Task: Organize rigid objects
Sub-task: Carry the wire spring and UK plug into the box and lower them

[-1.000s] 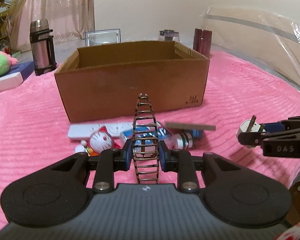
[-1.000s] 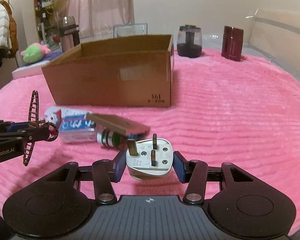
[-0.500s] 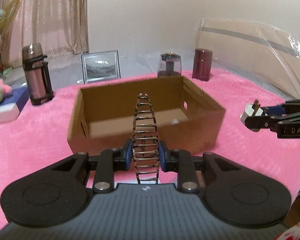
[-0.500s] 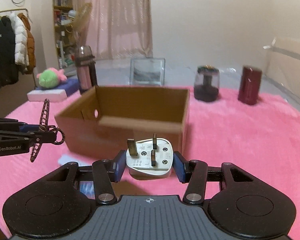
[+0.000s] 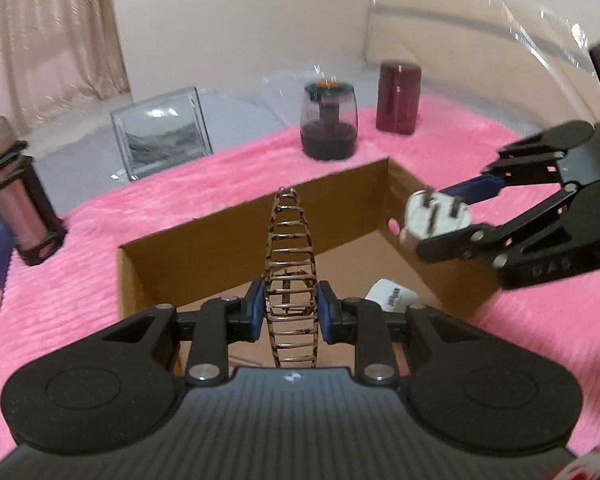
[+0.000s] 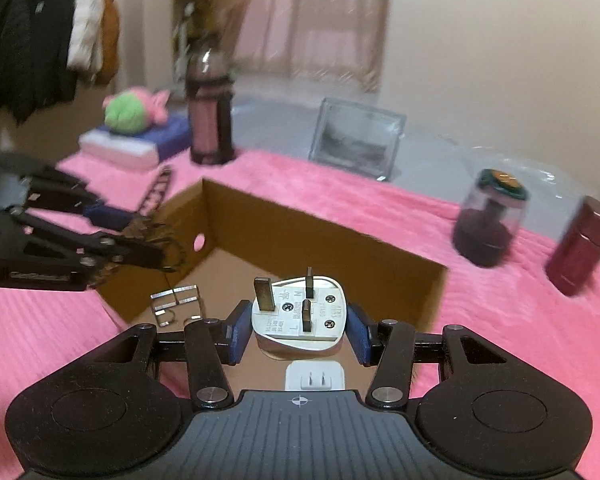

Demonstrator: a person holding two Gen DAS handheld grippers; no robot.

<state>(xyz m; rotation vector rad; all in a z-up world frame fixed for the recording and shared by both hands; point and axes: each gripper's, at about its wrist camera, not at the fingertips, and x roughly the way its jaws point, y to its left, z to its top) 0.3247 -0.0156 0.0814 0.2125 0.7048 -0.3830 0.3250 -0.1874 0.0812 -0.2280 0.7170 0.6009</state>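
My left gripper is shut on a brown wire hair clip and holds it upright over the open cardboard box. My right gripper is shut on a white three-pin plug, also above the box. The right gripper with the plug shows at the right of the left wrist view. The left gripper with the clip shows at the left of the right wrist view. A white adapter and a metal clip lie inside the box.
The box stands on a pink fluffy cover. Behind it are a glass picture frame, a dark jar, a maroon canister and a thermos. A plush toy lies on a box at far left.
Both grippers rose from the pink cover and moved forward over the box, each still holding its object. The items in front of the box have dropped out of view.
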